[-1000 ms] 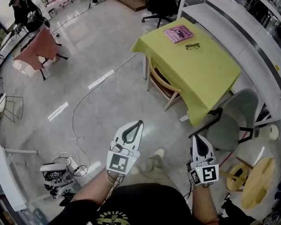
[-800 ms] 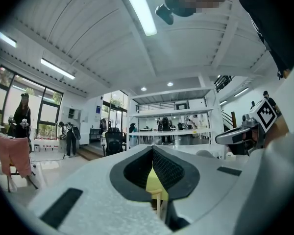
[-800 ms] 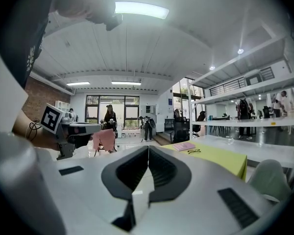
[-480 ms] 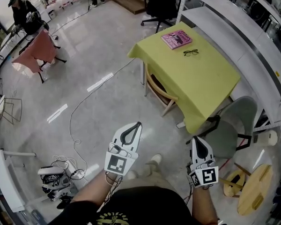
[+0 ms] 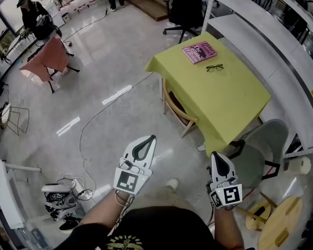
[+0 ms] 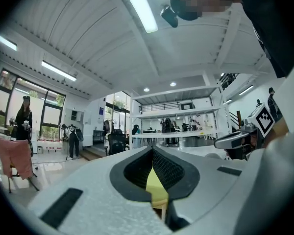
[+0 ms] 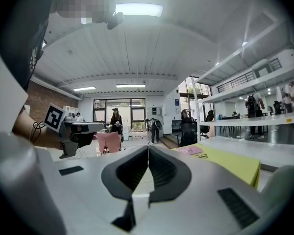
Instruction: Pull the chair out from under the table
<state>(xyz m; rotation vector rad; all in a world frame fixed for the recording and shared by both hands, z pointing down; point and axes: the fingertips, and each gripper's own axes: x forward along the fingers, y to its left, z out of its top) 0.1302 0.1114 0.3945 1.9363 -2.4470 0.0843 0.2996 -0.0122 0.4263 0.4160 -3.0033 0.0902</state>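
Jaws pressed together, nothing held: left tool [image 5: 153, 137] and right tool [image 5: 215, 155], both well apart from the yellow desk [image 5: 235, 98]. Wooden chair [image 5: 173, 104] sits tucked under the desk edge. Pink book [image 5: 199, 51] and glasses [image 5: 215, 67] lie on top.

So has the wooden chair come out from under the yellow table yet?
No. The wooden chair is still tucked under the edge of the yellow table, just as before.

head view: overhead, steeply down, far | gripper views: low, level, forward | all share: yellow table [image 5: 229, 98]
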